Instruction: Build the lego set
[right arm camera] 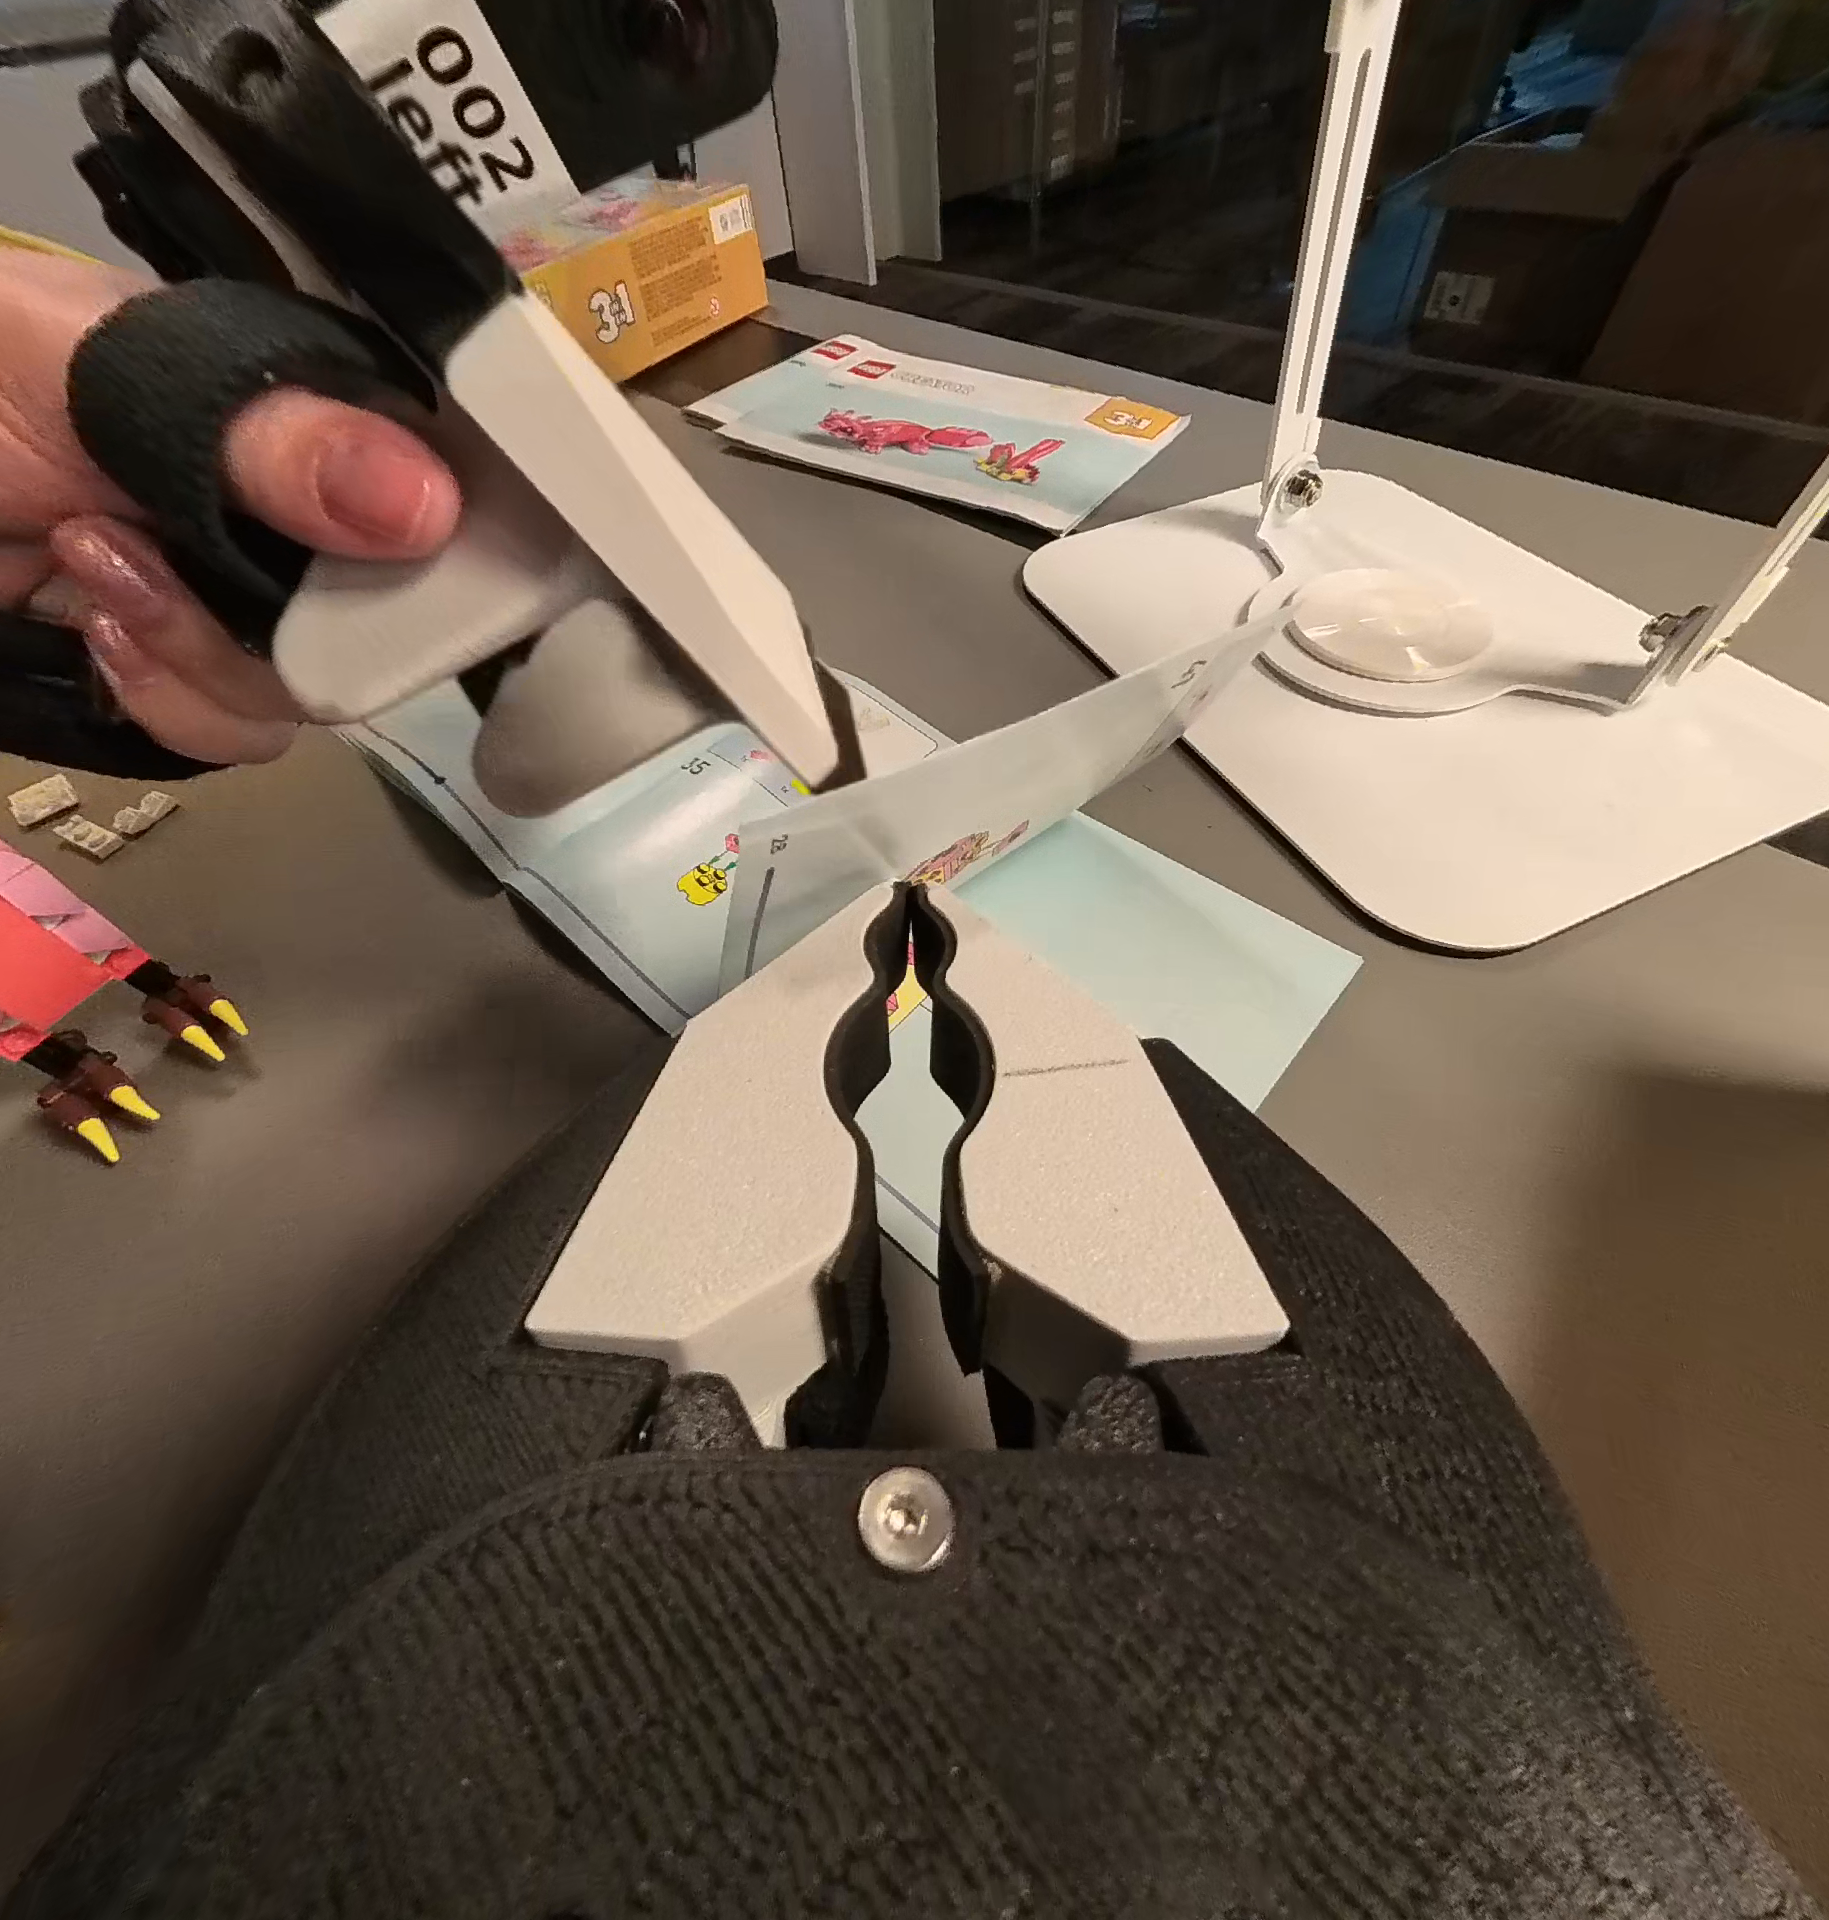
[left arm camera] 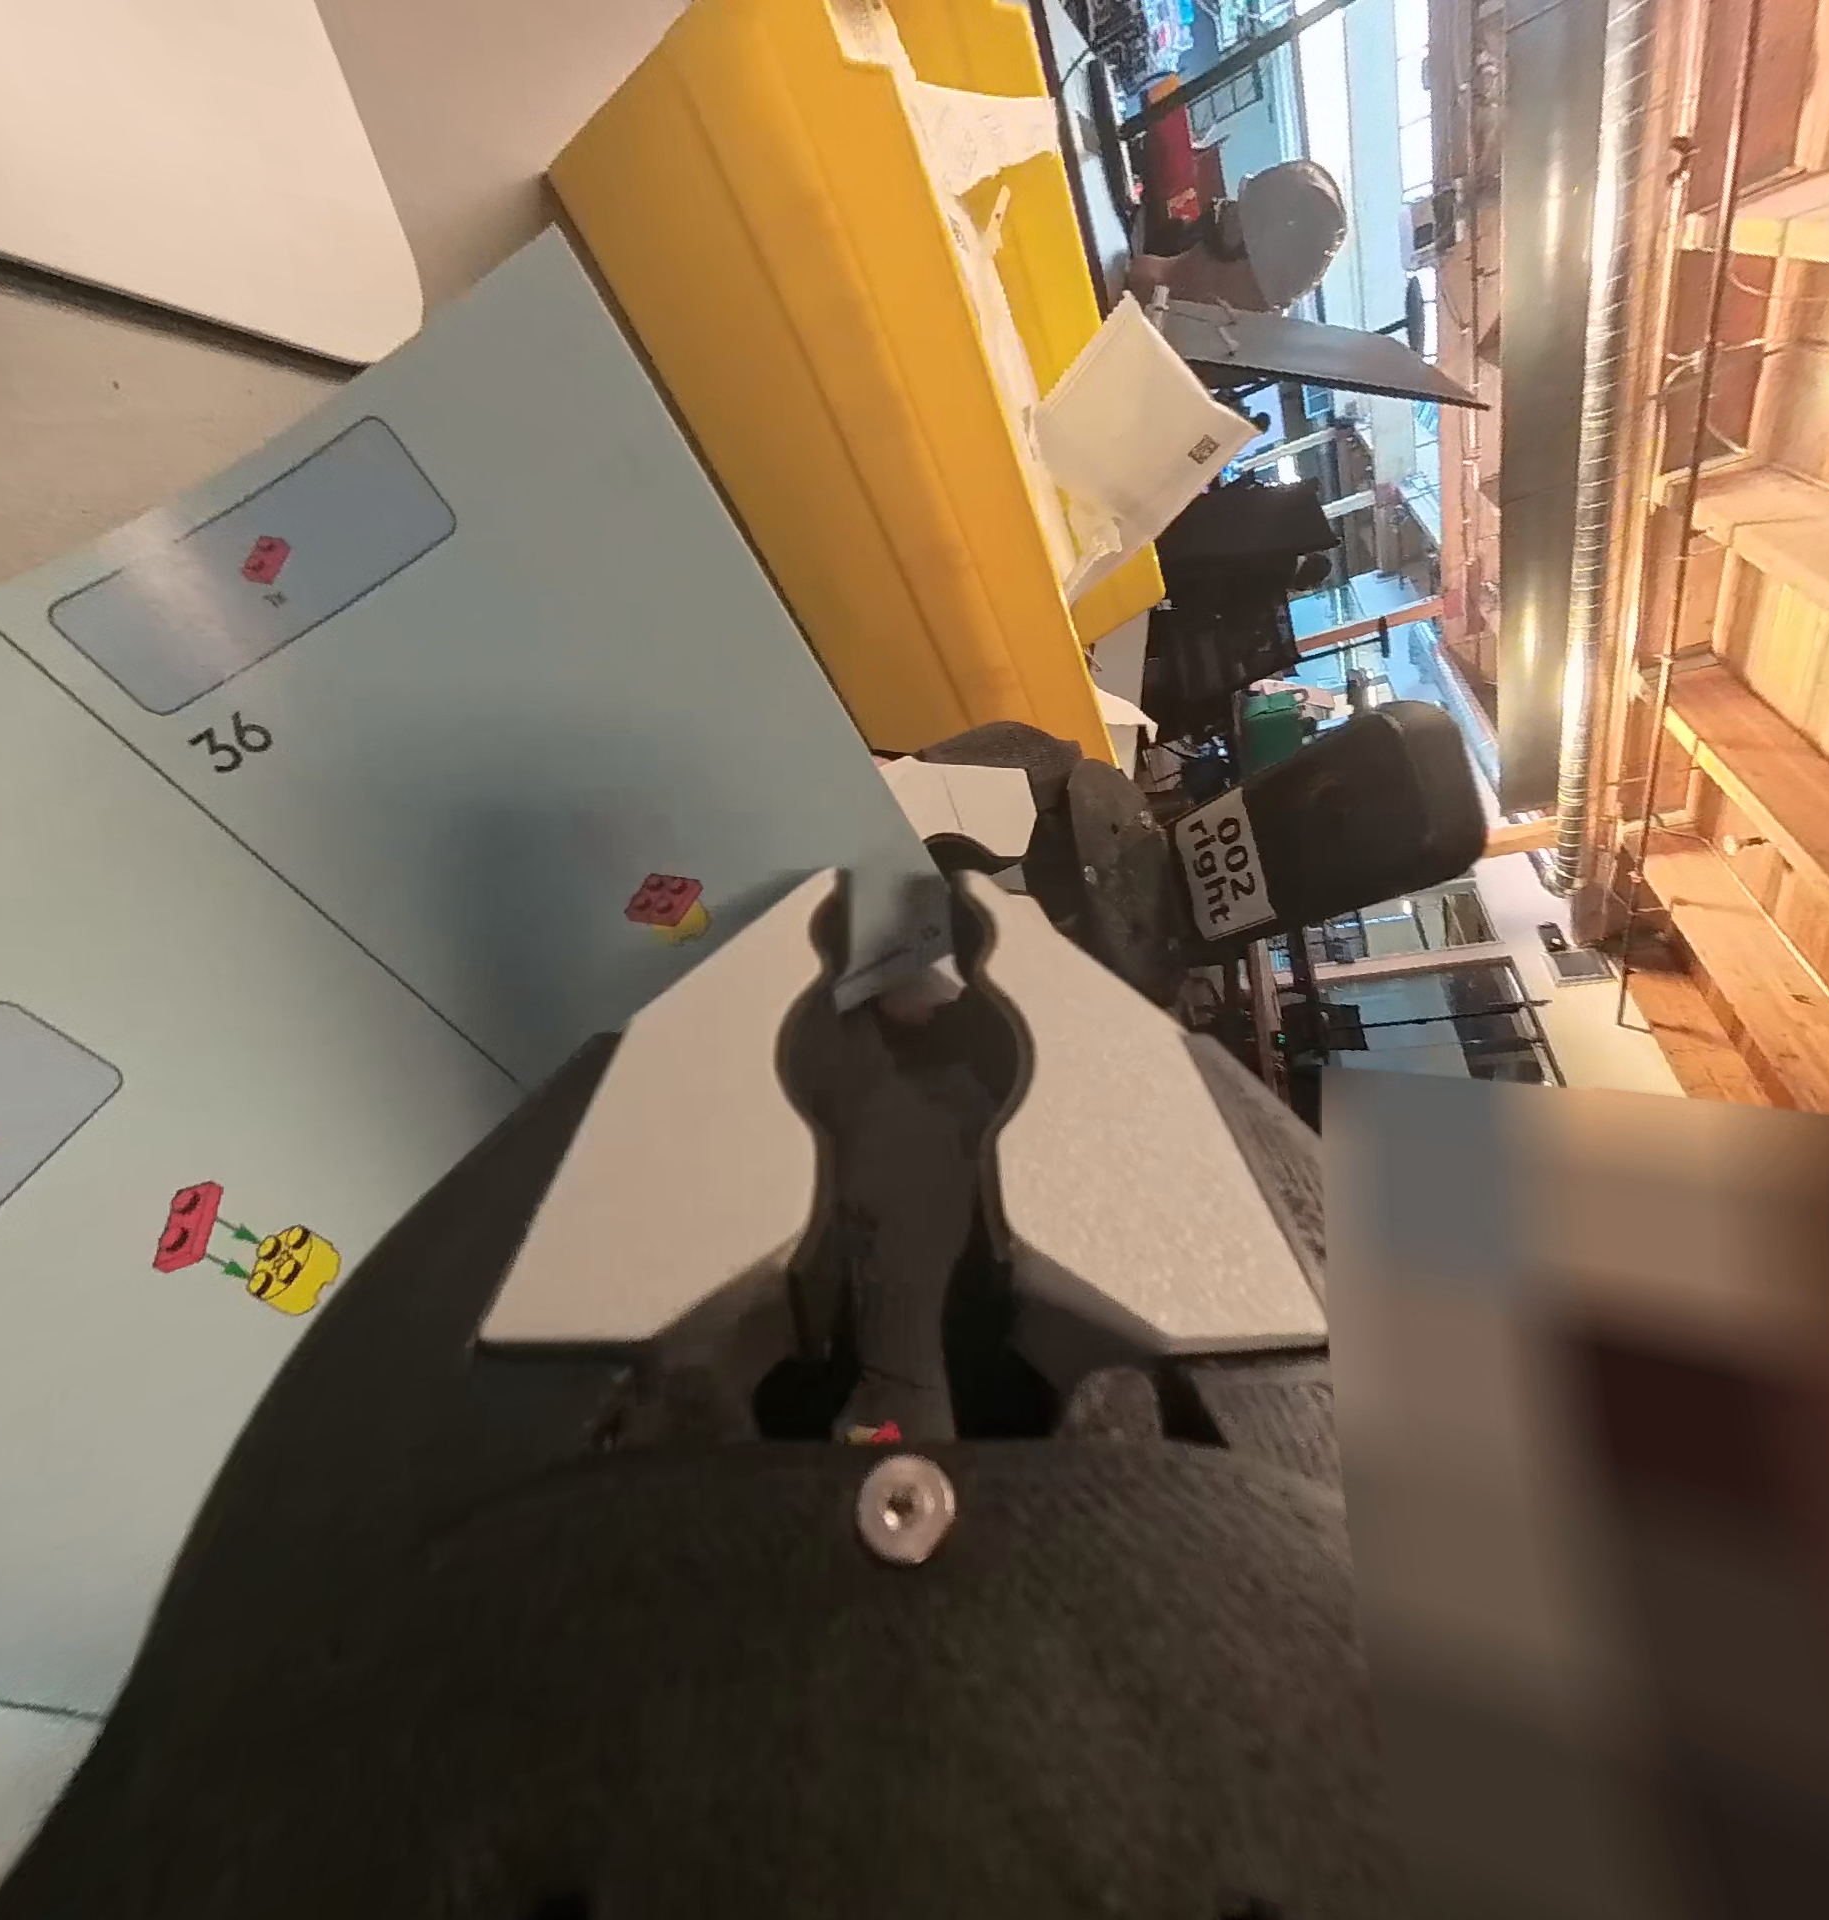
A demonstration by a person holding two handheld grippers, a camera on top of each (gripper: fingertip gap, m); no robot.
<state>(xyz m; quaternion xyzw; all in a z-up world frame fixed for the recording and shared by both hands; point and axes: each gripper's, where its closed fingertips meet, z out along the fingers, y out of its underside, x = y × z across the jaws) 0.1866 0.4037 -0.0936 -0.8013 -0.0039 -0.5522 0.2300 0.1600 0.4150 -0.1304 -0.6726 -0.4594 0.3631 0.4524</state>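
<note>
A: What is closest to the right gripper (right arm camera: 912, 902)?

B: Its two fingers are pressed together at the tips on the edge of a lifted page (right arm camera: 1003, 774) of the open instruction booklet (right arm camera: 577, 831). The page is pale blue-grey, a little creased near the pinch, and it stands up in a curve above the grey table (right arm camera: 370, 1143). It carries small drawings of pink bricks.

A: And the left gripper (left arm camera: 894, 935)?

B: It pinches a corner of a light blue page (left arm camera: 577, 644) between its fingertips. That page has printed boxes and little pictures of red and yellow bricks. In the right wrist view this gripper comes down from the upper left, held by a hand (right arm camera: 110, 499), with its tip just at the booklet.

A: What lies around?

B: On the left, a pink and red brick model (right arm camera: 48, 966) with yellow claws, and some small grey pieces (right arm camera: 89, 816). Farther away, a white stand base (right arm camera: 1461, 727) on the right, a second booklet (right arm camera: 941, 436) lying flat, and a yellow box (right arm camera: 661, 270) behind it. The left wrist view shows also a yellow bin (left arm camera: 837, 364).
</note>
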